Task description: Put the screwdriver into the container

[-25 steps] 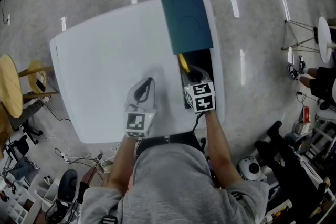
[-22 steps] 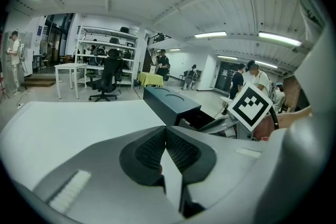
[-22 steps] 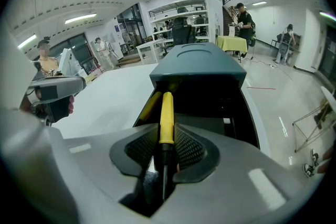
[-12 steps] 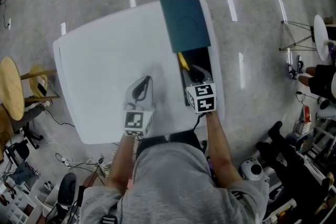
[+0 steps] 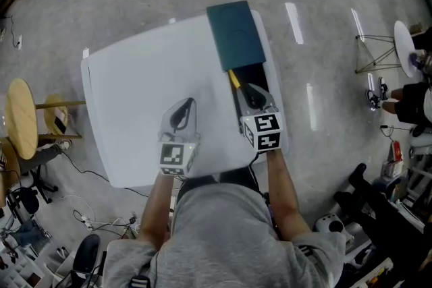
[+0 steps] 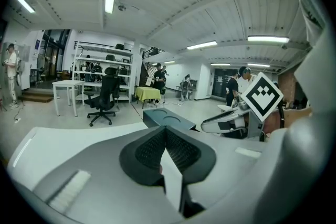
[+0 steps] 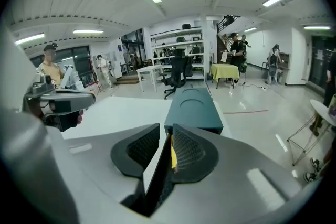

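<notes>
A white table [image 5: 135, 77] stood on a grey workshop floor [image 5: 324, 44], with a round wooden stool [image 5: 20, 118] off its left side. A person in a grey shirt [image 5: 223, 226] leaned over the near edge, holding a gripper in each hand.

Along the table's right side lay a long black container [image 5: 264, 76]. Its far half was covered by a dark teal lid [image 5: 236, 34] and its near half was open.

The left gripper [image 5: 181, 114] hung over bare tabletop, well apart from the container. In the left gripper view, its ribbed pads met with nothing between them [image 6: 165, 131]. The right gripper's marker cube [image 6: 261, 94] showed off to the side.

The right gripper [image 5: 253, 94] reached into the open half of the container. In the right gripper view its jaws were drawn almost together [image 7: 167, 131], closed on a yellow sliver of the screwdriver [image 7: 172, 152], with the teal lid [image 7: 191, 107] straight ahead.

From the head view, the screwdriver [image 5: 234, 79] lay inside the container. Its yellow handle slanted from just under the lid's edge toward the right gripper's tips.
</notes>
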`<state>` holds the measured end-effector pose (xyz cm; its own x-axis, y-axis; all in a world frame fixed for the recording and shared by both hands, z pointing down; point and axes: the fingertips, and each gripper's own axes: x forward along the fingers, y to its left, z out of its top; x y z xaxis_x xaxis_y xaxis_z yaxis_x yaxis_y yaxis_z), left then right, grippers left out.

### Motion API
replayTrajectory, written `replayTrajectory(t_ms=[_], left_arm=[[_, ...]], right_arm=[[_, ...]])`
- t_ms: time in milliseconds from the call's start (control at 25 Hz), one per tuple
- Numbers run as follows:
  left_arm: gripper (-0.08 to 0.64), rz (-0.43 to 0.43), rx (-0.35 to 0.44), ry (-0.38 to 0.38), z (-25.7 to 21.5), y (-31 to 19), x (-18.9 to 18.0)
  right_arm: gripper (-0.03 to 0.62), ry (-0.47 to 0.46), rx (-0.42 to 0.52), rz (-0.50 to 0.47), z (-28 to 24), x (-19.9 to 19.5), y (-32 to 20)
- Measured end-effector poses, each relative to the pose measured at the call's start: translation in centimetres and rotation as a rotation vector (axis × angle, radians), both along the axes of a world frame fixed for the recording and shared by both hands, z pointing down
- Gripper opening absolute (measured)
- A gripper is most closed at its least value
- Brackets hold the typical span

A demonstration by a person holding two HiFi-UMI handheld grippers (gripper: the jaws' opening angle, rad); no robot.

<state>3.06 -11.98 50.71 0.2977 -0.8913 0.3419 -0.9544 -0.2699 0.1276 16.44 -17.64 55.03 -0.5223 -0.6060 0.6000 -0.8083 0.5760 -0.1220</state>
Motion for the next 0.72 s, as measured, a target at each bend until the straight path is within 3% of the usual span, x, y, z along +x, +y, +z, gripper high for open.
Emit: replayTrajectory(t_ms=[720], left_arm=[[0.011, -0.053, 0.156, -0.029, -8.1, 4.3, -2.4]], right_arm=[[0.023, -0.165, 0.246, -0.07, -11.9, -4.6, 5.8]])
